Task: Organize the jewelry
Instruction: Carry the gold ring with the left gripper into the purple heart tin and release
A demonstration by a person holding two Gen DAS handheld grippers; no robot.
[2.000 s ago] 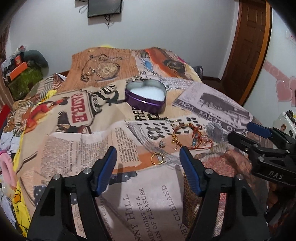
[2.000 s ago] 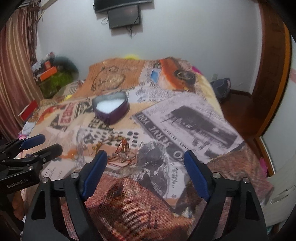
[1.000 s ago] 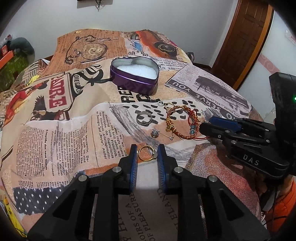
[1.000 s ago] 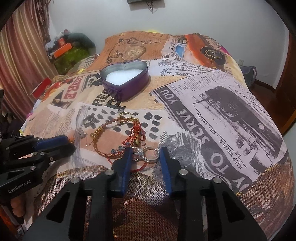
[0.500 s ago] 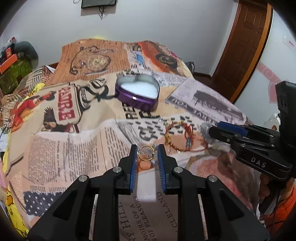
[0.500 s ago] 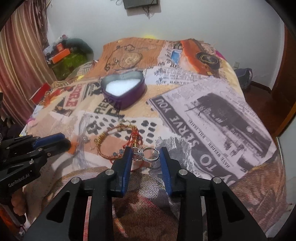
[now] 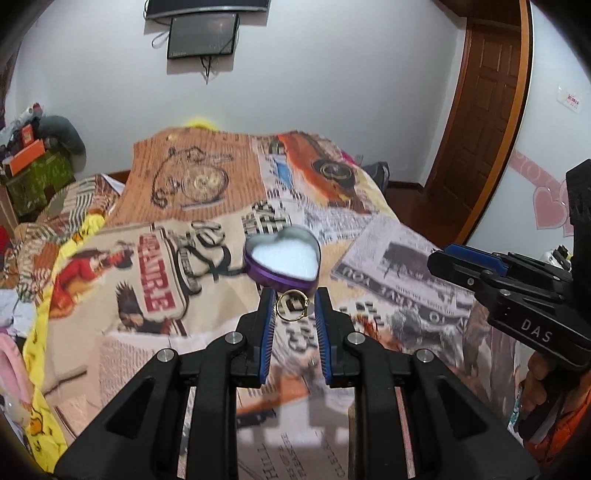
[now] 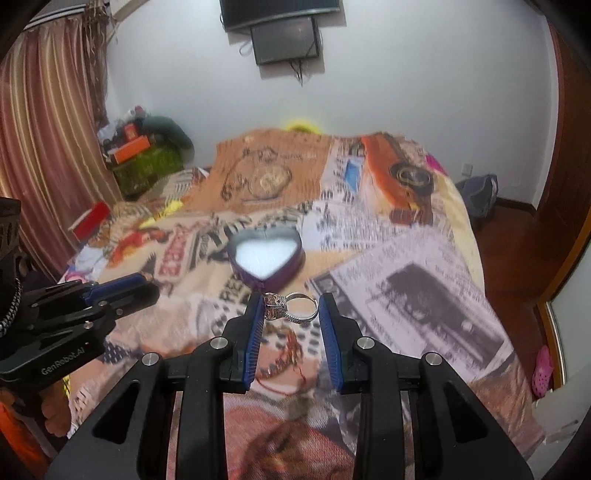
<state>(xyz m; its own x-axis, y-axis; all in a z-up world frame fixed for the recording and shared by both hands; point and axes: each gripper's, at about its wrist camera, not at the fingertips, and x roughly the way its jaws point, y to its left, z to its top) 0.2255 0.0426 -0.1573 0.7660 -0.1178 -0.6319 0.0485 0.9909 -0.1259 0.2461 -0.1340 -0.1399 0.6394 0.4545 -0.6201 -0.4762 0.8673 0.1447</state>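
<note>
My left gripper is shut on a thin gold ring, held in the air above the printed bedspread. My right gripper is shut on a silver ring with a stone setting. A purple heart-shaped tin with a white lining sits open on the bed just beyond both grippers; it also shows in the right wrist view as the tin. A red and gold bracelet lies on the bedspread below the right gripper. The right gripper appears at the right of the left wrist view, the left gripper at the left of the right wrist view.
The bed runs back to a white wall with a dark screen. A wooden door stands at the right. Boxes and clutter sit by a striped curtain at the left. A dark bag lies on the floor.
Two seconds ago both grippers stood open; each then closed on a ring. Over the last second both have risen with their rings, so the bed and the tin look farther off.
</note>
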